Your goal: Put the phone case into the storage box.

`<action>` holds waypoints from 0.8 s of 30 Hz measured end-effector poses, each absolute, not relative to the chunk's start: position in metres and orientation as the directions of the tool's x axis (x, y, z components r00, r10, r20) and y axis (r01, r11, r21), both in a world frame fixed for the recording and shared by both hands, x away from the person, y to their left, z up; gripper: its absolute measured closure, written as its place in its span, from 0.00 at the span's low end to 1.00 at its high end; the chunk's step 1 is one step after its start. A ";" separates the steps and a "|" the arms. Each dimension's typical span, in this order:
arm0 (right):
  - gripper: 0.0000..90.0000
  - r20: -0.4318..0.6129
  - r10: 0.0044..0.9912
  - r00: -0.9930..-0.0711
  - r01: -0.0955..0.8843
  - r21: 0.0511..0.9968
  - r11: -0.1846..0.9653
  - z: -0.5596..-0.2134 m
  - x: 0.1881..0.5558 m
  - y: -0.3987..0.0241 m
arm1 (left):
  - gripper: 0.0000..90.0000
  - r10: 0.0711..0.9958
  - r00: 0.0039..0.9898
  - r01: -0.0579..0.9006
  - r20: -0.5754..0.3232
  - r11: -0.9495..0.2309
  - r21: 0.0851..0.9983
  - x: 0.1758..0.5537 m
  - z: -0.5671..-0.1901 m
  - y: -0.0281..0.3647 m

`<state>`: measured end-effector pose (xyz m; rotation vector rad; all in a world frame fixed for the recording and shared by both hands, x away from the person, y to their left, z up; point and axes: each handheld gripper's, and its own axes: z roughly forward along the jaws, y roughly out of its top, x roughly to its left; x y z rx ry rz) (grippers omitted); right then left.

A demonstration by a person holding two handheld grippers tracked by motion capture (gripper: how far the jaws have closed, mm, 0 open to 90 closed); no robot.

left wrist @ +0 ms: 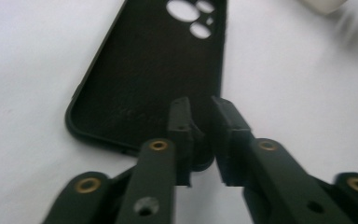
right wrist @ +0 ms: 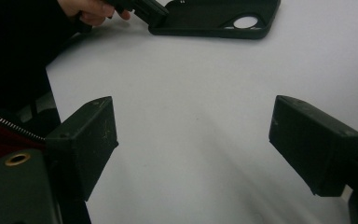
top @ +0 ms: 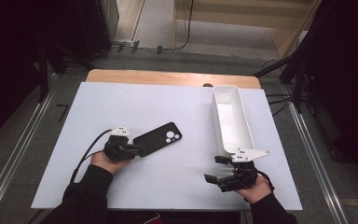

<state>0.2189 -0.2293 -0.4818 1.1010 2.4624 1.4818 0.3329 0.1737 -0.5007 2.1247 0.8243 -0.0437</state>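
Observation:
A black phone case (top: 158,138) lies inside-up on the white table (top: 168,102), camera cutouts at its far end. My left gripper (top: 140,150) is at the case's near corner. In the left gripper view the jaws (left wrist: 205,112) stand a little apart, astride the rim at that corner of the case (left wrist: 154,70), and the pads do not seem to press on it. My right gripper (top: 214,169) rests near the table's front right, jaws wide apart (right wrist: 193,135) over bare table with nothing between them. The right gripper view takes in the case (right wrist: 214,18) and the left gripper's tip (right wrist: 144,9) farther off.
A long white bin (top: 232,119) stands at the right of the table, running front to back, just beyond my right gripper. A wooden edge (top: 168,77) borders the table's far side. Dark stands and cables surround the table on the floor.

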 end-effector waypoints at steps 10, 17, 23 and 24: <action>0.15 0.292 0.602 -0.743 0.540 0.793 0.282 -0.482 0.219 -0.230 | 0.41 0.448 0.849 0.447 -0.279 -0.331 0.831 0.321 -0.480 0.175; 0.15 0.292 0.604 -0.742 0.541 0.793 0.282 -0.482 0.219 -0.230 | 0.32 0.440 0.864 0.399 -0.246 -0.298 0.867 0.311 -0.471 0.177; 0.15 0.287 0.603 -0.744 0.532 0.801 0.275 -0.482 0.219 -0.231 | 0.26 0.451 0.861 0.377 -0.234 -0.259 0.889 0.303 -0.465 0.186; 0.15 0.286 0.606 -0.742 0.532 0.801 0.274 -0.482 0.219 -0.231 | 0.26 0.458 0.860 0.370 -0.226 -0.255 0.893 0.302 -0.464 0.189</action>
